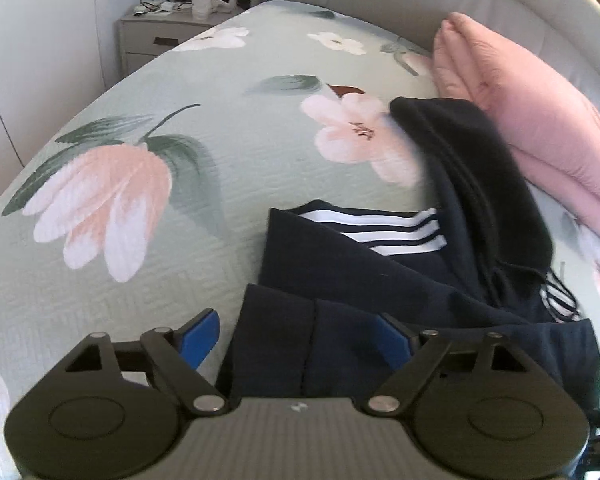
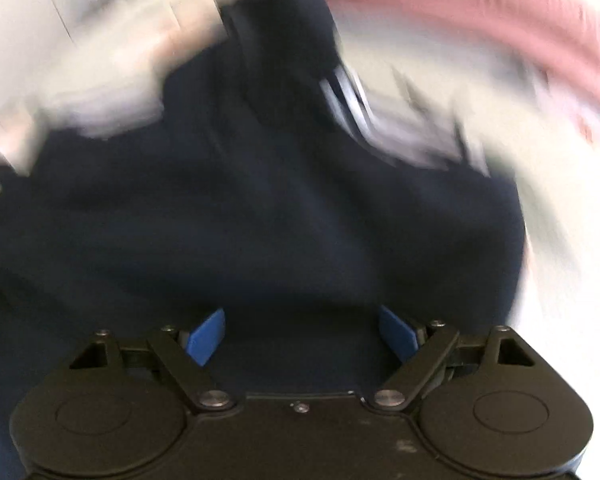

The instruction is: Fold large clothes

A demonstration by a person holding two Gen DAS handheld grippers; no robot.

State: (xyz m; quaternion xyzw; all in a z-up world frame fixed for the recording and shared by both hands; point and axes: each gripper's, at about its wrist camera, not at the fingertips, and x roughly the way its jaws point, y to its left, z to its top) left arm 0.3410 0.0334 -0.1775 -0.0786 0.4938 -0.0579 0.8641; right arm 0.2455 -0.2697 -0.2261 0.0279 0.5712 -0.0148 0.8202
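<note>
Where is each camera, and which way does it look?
Left wrist: sits on the left gripper, looking along the bed toward the nightstand; the navy garment and pink quilt lie ahead. Its own open blue fingers show.
Right wrist: sits on the right gripper, looking close over the garment; the picture is blurred. Its open fingers show.
Both share: the garment and the quilt.

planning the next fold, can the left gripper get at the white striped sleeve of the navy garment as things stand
Probably yes. The left gripper is open over the navy garment, and the white striped sleeve lies uncovered straight ahead, with only flat navy cloth between them.
</note>
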